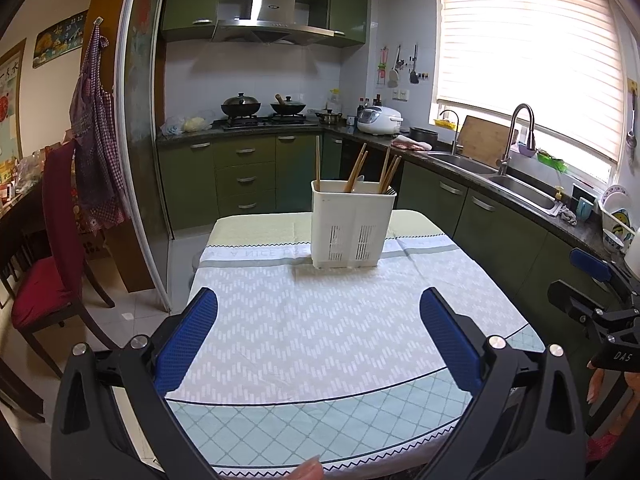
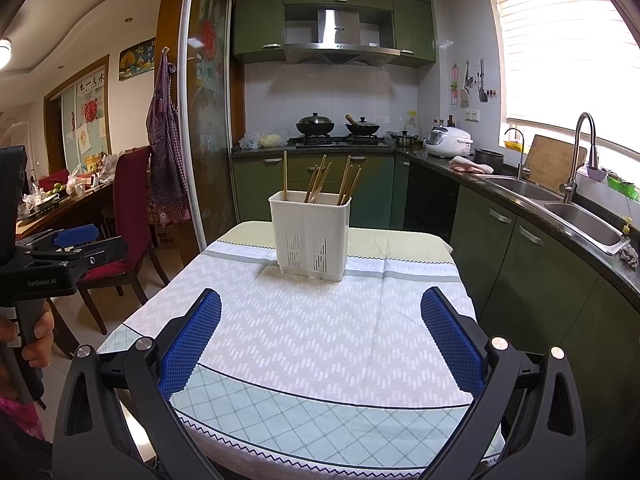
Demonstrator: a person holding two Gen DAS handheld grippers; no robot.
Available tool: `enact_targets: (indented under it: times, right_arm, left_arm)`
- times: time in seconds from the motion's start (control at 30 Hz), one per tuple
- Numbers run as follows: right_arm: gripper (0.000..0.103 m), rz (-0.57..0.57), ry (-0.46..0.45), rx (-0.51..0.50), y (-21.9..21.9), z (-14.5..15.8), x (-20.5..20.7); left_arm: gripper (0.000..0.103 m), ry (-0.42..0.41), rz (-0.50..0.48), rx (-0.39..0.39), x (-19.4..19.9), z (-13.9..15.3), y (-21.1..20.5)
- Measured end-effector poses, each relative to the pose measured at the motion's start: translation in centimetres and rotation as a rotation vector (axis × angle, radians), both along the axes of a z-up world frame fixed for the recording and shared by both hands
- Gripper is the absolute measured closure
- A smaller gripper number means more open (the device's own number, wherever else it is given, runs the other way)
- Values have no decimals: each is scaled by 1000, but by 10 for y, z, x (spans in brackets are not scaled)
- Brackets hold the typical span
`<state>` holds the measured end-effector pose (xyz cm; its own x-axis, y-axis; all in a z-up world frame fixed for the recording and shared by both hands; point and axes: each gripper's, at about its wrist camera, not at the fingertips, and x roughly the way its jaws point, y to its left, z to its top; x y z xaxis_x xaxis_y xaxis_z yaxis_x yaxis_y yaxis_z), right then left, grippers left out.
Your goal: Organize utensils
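Left wrist: left gripper (image 1: 318, 332) jaws spreading wide, empty | right gripper (image 2: 320, 336) jaws likewise | holder (image 1: 353, 226) with chopsticks (image 1: 354, 172) standing ahead, apart, on worktop (image 1: 320, 340)

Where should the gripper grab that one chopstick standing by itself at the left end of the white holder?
Probably the bare upper part of the lone chopstick, coming from above. It stands almost upright in the white holder, apart from the leaning bunches, and its lower part is hidden inside. Both the left gripper and right gripper are open.
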<state>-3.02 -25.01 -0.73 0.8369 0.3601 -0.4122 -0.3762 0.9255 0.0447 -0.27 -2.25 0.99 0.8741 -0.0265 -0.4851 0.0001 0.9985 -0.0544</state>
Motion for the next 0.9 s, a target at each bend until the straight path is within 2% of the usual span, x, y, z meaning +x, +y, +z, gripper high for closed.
enact_targets:
  times: [0.27, 0.43, 0.67, 0.9]
  right_arm:
    - [4, 3, 5, -6, 2, -6, 3]
    - [4, 4, 7, -6, 2, -7, 3]
    - [4, 2, 9, -6, 3, -9, 3]
    - [4, -1, 14, -5, 2, -12, 5]
  left_arm:
    - [7, 23, 2, 24, 3, -2, -5]
    - [7, -4, 8, 36, 2, -2, -4]
    - [7, 6, 0, 11, 5, -4, -2]
    - [7, 22, 34, 51, 8, -6, -2]
